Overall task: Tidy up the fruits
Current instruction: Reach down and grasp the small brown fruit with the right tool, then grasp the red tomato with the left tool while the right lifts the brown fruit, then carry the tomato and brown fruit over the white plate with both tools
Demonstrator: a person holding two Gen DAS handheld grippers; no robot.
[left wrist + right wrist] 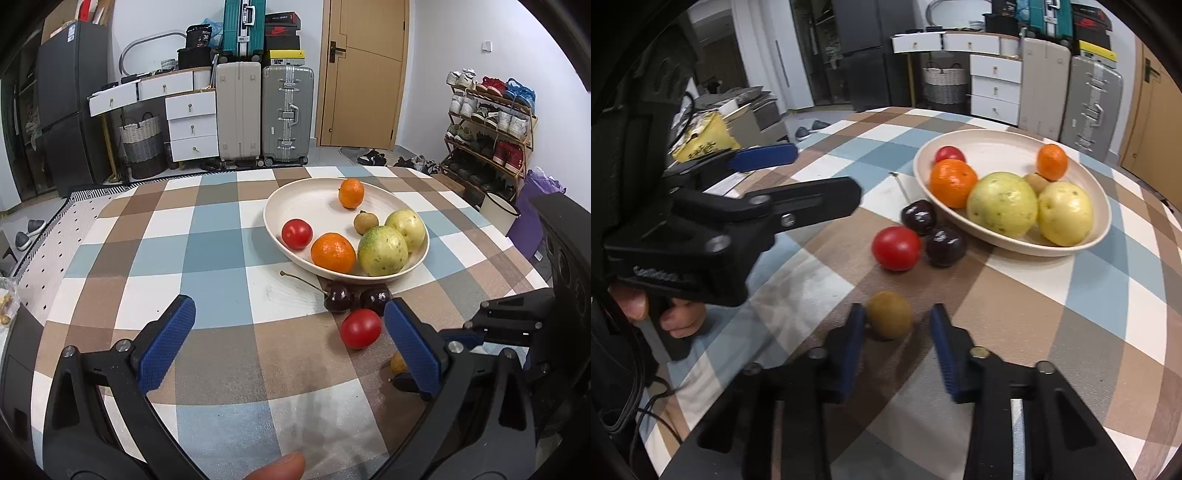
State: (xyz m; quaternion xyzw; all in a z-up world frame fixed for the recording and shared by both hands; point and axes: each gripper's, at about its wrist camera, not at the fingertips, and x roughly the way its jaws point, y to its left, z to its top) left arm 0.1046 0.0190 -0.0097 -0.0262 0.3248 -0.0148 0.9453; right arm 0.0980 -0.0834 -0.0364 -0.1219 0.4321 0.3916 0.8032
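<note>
From the left wrist we look low across the table [221, 258] toward the door [364, 74]; the right wrist sits nearer. Both share the plate [295, 206].

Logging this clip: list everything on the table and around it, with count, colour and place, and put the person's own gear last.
plate: 1, cream, far right of the table
oranges: 2, orange, on the plate
guavas: 2, yellow-green, on the plate's near right
tomato in plate: 1, red, on the plate's left
longan in plate: 1, tan, mid-plate
cherries: 2, dark, on the cloth before the plate
loose tomato: 1, red, beside the cherries
loose longan: 1, tan-brown, between the right gripper's fingers, not clamped
tablecloth: 1, blue, brown and white check
suitcases: 3, beige, silver, teal, back wall
shoe rack: 1, wooden, right wall
left gripper: open, nothing between its fingers
right gripper: open
</note>
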